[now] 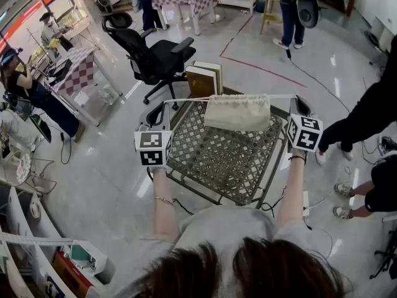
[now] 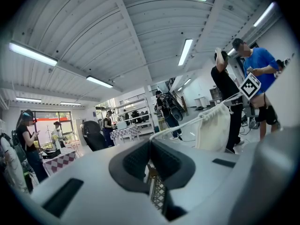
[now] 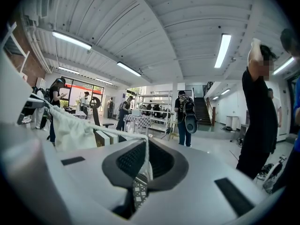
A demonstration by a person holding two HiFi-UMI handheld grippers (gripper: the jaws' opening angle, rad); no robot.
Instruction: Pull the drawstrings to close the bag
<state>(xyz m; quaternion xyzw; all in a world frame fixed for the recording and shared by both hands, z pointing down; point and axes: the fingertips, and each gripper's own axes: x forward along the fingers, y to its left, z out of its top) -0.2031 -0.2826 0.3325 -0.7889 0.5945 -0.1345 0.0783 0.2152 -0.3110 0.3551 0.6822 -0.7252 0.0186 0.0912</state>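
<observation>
Bag (image 1: 237,112) strung between left tool (image 1: 162,108) and right tool (image 1: 296,101).
Each tool is pressed together, pinching one drawstring (image 1: 186,99) end. The cords run taut; the bag, mouth gathered, hangs over the far side of the lattice bench (image 1: 217,160).

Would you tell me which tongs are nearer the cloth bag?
Right. The right tongs pinch the drawstring close beside the bag; the left tongs stand farther off, across a longer stretch.

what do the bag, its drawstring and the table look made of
Bag: off-white woven cloth, probably cotton or canvas, matte, soft folds. Drawstring: thin white cord, likely the same fibre. Table: dark lattice top in a rod frame, probably painted metal.
</observation>
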